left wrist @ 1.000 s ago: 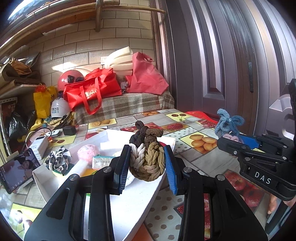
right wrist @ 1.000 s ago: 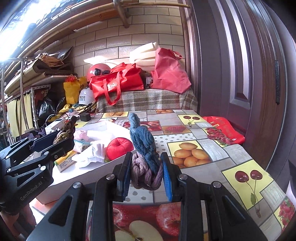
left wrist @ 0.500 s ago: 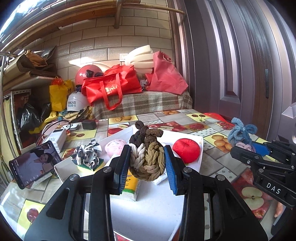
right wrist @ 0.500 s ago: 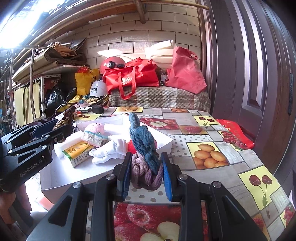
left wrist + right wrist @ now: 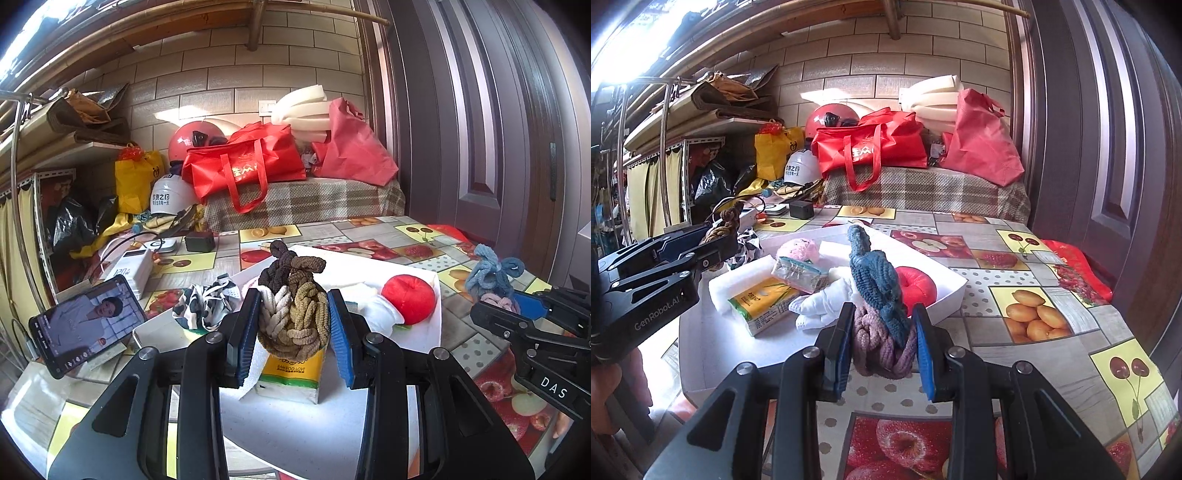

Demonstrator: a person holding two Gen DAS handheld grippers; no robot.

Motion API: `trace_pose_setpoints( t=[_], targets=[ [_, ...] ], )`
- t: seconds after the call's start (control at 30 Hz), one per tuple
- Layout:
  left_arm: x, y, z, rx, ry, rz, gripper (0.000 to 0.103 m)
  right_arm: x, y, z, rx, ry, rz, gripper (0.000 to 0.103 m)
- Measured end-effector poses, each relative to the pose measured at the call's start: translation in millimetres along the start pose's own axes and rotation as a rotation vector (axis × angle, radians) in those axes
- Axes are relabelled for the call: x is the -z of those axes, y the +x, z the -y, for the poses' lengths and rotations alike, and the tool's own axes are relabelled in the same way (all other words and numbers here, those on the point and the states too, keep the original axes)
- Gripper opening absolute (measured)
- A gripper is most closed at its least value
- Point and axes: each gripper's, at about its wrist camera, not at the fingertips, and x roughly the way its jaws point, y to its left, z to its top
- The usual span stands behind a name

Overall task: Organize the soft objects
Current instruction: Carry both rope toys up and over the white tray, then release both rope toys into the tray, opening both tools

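Since a second ago both views have swung across the room: the white tray [image 5: 424, 334] then sat off toward the left of each picture, and it now lies more squarely ahead, with the phone [image 5: 86, 325] at the surface's [image 5: 1071, 354] left edge fully in the left view. Neither grip has changed.

The left tongs [image 5: 291, 325] pinch a braided bundle of brown, tan and cream cord rings [image 5: 295, 306], held above the tray's near end, over a yellow tissue pack [image 5: 291, 373]. The right tongs [image 5: 882, 343] pinch a bundle of mauve and blue-grey cord rings [image 5: 879, 306], held just beyond the tray's right edge, over the fruit-patterned surface.

Inside the tray, the near end is bare white, giving free room there. Its far half holds a red plush ball [image 5: 918, 288], a white glove [image 5: 822, 306] and a pink fluffy ball [image 5: 796, 249]. The surface to the right of the tray is open up to its right edge by the door.

Only the left view shows the phone and a black-and-white scrunchie [image 5: 203, 302] outside the tray's left edge. Only the right view shows the pink ball clearly and a second, small tissue packet [image 5: 799, 273] in the tray. Each view catches the other tongs at its side edge.
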Motion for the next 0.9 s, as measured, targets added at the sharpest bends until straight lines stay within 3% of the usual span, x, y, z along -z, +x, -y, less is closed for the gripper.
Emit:
trace_pose_setpoints(
  t=[0.9],
  targets=[
    [-12.9,55.0,-37.4,-0.076,-0.072,-0.053,0.036,-33.1,79.0,-31.4,-0.032,-0.025,-0.042,0.030]
  ],
)
